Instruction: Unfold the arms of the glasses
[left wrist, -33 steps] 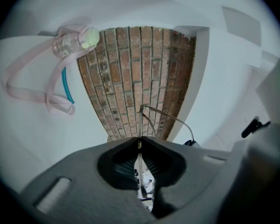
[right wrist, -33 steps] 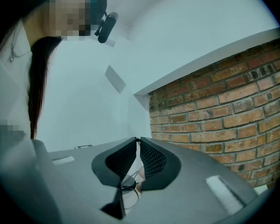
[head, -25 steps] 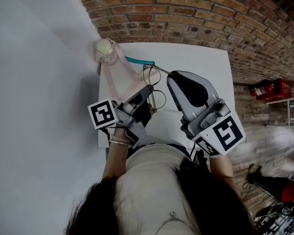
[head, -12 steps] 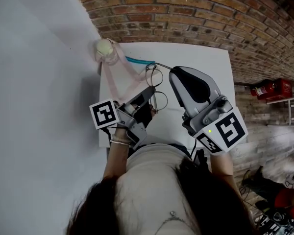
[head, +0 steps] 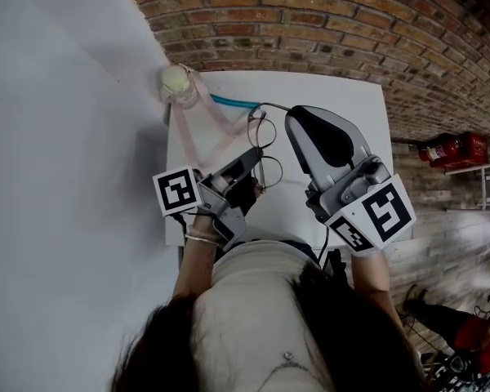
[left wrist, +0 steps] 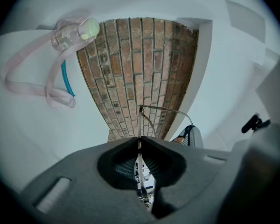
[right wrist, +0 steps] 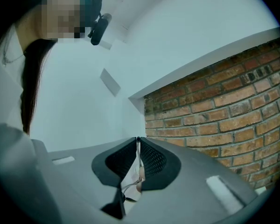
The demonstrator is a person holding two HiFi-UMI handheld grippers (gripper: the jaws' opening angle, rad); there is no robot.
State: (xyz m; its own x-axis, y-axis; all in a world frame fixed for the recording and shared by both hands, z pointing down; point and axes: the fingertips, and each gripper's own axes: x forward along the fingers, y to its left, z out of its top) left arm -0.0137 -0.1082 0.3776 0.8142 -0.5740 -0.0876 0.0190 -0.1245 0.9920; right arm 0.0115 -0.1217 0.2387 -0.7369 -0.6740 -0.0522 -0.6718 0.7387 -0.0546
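Thin wire-rimmed glasses [head: 266,149] hang in the air over the white table [head: 343,104], between my two grippers. My left gripper [head: 252,157] is shut on the frame by the lenses; in the left gripper view the rim [left wrist: 139,146] stands edge-on between the closed jaws [left wrist: 139,141], and one arm [left wrist: 165,109] curves off to the right. My right gripper [head: 291,118] is shut on the end of that arm. In the right gripper view the thin wire [right wrist: 138,154] runs down through the closed jaws [right wrist: 138,141].
A small clear bottle with a pale green cap [head: 176,83] lies at the table's far left corner with a pink strap [head: 216,137] looped from it. A teal strip [head: 230,102] lies beside it. Brick surface [head: 327,23] lies beyond the table; a red extinguisher [head: 453,148] at right.
Both grippers and the glasses have drifted slightly right. The right gripper has drawn the arm outward, away from the lenses.
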